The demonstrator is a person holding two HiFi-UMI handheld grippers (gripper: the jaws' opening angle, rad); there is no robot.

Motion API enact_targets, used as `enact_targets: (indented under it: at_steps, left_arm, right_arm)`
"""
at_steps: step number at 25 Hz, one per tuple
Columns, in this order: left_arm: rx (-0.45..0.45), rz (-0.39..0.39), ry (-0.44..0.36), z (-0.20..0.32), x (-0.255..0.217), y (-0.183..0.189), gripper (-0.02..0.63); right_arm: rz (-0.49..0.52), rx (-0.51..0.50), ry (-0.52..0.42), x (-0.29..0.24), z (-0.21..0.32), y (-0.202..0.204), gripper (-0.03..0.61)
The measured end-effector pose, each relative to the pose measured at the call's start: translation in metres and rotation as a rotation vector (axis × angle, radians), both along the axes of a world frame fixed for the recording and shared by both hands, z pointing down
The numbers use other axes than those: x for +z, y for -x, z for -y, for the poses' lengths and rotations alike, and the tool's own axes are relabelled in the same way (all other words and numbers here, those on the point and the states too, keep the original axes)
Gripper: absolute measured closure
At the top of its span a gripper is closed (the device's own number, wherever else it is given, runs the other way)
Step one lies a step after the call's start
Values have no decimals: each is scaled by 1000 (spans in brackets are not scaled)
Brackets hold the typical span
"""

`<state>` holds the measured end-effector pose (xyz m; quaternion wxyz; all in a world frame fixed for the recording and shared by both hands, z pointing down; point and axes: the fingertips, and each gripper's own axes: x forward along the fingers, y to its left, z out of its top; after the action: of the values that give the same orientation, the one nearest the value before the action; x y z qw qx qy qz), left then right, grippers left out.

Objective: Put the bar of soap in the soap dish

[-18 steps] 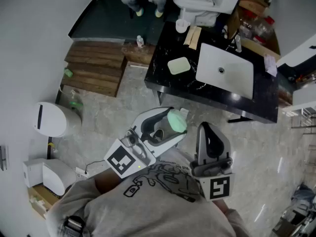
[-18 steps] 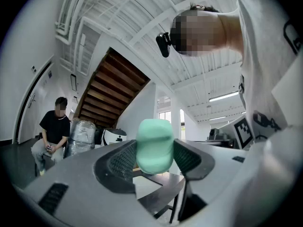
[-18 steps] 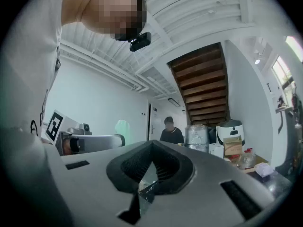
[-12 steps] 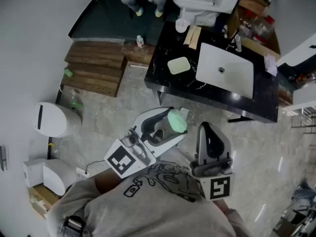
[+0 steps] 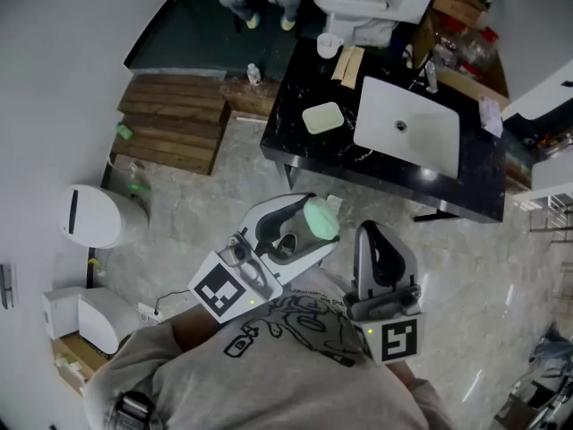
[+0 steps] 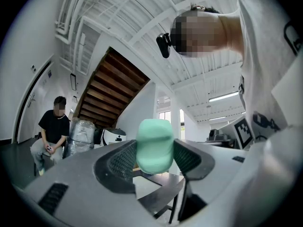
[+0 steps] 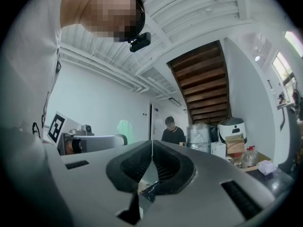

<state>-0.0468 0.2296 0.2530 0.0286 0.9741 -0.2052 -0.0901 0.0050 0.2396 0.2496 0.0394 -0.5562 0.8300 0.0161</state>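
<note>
Left gripper (image 6: 154, 156) clamped on the mint-green bar of soap (image 6: 154, 144), held out from our chest.
We see both ribbed pads pressing the soap's sides. Our right gripper (image 7: 152, 167), just beside it, has its jaws together with nothing between them. Well ahead, the pale green soap dish (image 5: 323, 118) sits on the black counter (image 5: 300, 155), left of the white basin (image 5: 407, 128).

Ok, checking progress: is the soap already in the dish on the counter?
No, the green soap is clamped in the left tongs, away from the counter dish.
</note>
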Motion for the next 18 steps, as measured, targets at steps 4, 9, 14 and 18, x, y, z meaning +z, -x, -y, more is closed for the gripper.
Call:
enact_targets:
  at_steps: [4, 9, 14, 18]
  left_arm:
    - [-2, 2, 1, -1, 1, -7, 368]
    - [-6, 6, 5, -2, 3, -16, 368]
    - [-10, 15, 10, -5, 5, -28, 368]
    - [-17, 19, 13, -9, 8, -38, 368]
  right_arm:
    - [-3, -6, -3, 1, 0, -7, 555]
    - [-9, -14, 1, 4, -2, -16, 555]
    - [-2, -14, 8, 4, -3, -28, 555]
    - [-1, -26, 11, 7, -7, -37, 555]
